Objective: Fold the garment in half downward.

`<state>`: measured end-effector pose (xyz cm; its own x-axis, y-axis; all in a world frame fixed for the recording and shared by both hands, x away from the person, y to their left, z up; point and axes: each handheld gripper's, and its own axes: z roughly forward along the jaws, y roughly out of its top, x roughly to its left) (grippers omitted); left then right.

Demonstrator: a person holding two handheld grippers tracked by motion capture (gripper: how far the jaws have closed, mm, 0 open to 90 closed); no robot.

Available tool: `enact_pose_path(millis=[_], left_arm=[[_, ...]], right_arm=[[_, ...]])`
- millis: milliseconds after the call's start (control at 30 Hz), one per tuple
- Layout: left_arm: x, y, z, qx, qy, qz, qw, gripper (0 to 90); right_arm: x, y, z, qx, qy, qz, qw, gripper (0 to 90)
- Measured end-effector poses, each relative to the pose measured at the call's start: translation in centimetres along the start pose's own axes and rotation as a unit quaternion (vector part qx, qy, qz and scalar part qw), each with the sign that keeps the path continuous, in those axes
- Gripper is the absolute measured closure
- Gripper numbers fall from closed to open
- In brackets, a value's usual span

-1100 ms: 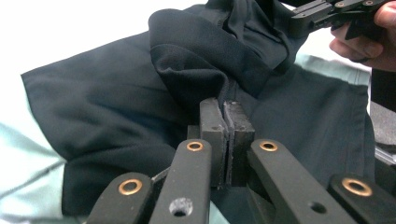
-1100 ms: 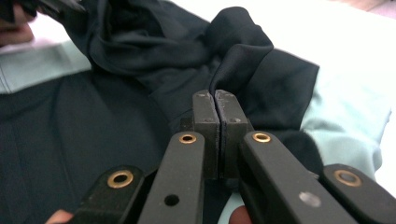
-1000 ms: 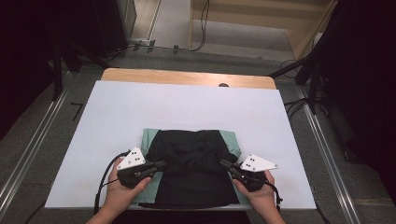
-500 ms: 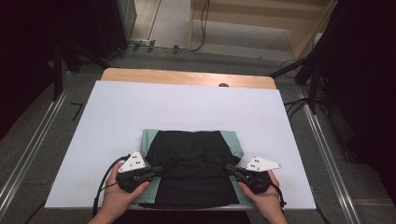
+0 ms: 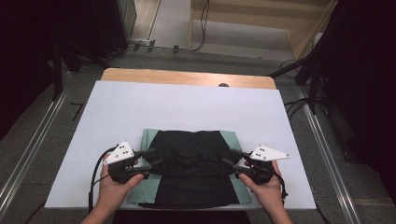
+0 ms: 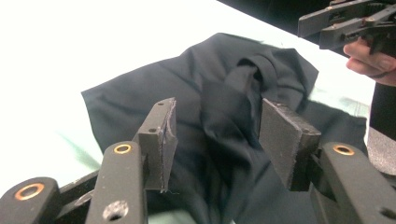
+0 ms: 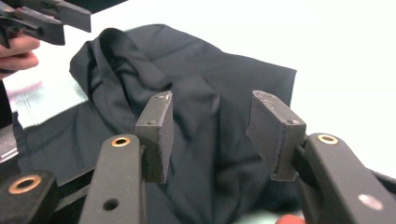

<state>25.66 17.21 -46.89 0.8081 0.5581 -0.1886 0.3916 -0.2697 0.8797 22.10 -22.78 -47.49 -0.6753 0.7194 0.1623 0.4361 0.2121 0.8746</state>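
At the near edge of the table (image 5: 187,107), the high view cuts off the person's forearms, and the front hem of the black garment (image 5: 194,163) runs into shadow where the table ends, so its near outline is hard to trace. The garment lies folded on a pale green cloth (image 5: 148,138), which shows as strips at either side and at the near corners; how far it reaches beneath the garment is hidden.

The left gripper (image 5: 152,163) sits at the garment's left edge, held in the left hand (image 5: 114,184). In the left gripper view its fingers (image 6: 161,135) stand apart, having just been opening, with a raised fold of black fabric seen through the gap; the pads do not press on it. The right gripper (image 5: 229,163), in the right hand (image 5: 261,184), mirrors it at the right edge. In the right gripper view its fingers (image 7: 156,135) are likewise apart, having just been opening, with rumpled fabric behind the gap and nothing clamped.

Farther off, the white table surface is bare to a wooden strip (image 5: 187,77) along its far edge. The floor beyond fades into darkness at both sides.
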Motion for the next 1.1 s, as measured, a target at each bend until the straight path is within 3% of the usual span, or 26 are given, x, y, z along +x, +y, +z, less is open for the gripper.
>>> enact_pose_path(millis=[133, 233, 300, 367, 467, 567, 900, 1100], left_arm=[[0.5, 0.6, 1.5, 0.016, -0.002, -0.003, 0.9999, 44.7], [0.9, 0.6, 2.3, 0.02, -0.016, -0.016, 0.9995, 48.3], [0.9, 0.4, 2.4, 0.025, -0.012, -0.015, 0.9995, 57.6], [0.9, 0.3, 2.2, 0.027, -0.021, -0.013, 0.9993, 72.5], [0.8, 0.2, 1.9, 0.029, -0.024, -0.005, 0.9993, 84.8], [0.7, 0.1, 1.5, 0.026, -0.029, 0.004, 0.9992, 86.0], [-0.4, -1.1, -0.1, 0.024, -0.044, 0.038, 0.998, 86.6], [-1.8, -2.3, -0.8, 0.035, -0.056, 0.063, 0.9959, 86.6]], right_arm=[[-0.3, 1.1, 1.5, 0.015, 0.0, 0.011, 0.9998, 48.8], [-0.6, 1.4, 2.6, 0.031, 0.001, 0.019, 0.9993, 49.5], [-0.6, 1.3, 3.2, 0.038, 0.003, 0.022, 0.999, 51.5], [-0.6, 1.2, 3.7, 0.052, 0.009, 0.025, 0.9983, 55.2], [-0.7, 0.8, 4.0, 0.066, 0.021, 0.022, 0.9974, 69.3], [-0.6, 0.5, 3.8, 0.067, 0.02, 0.016, 0.9974, 85.3], [0.8, -1.2, 1.4, 0.04, 0.021, -0.033, 0.9984, 86.6], [1.9, -3.0, 0.3, 0.046, 0.024, -0.065, 0.9966, 86.7]])
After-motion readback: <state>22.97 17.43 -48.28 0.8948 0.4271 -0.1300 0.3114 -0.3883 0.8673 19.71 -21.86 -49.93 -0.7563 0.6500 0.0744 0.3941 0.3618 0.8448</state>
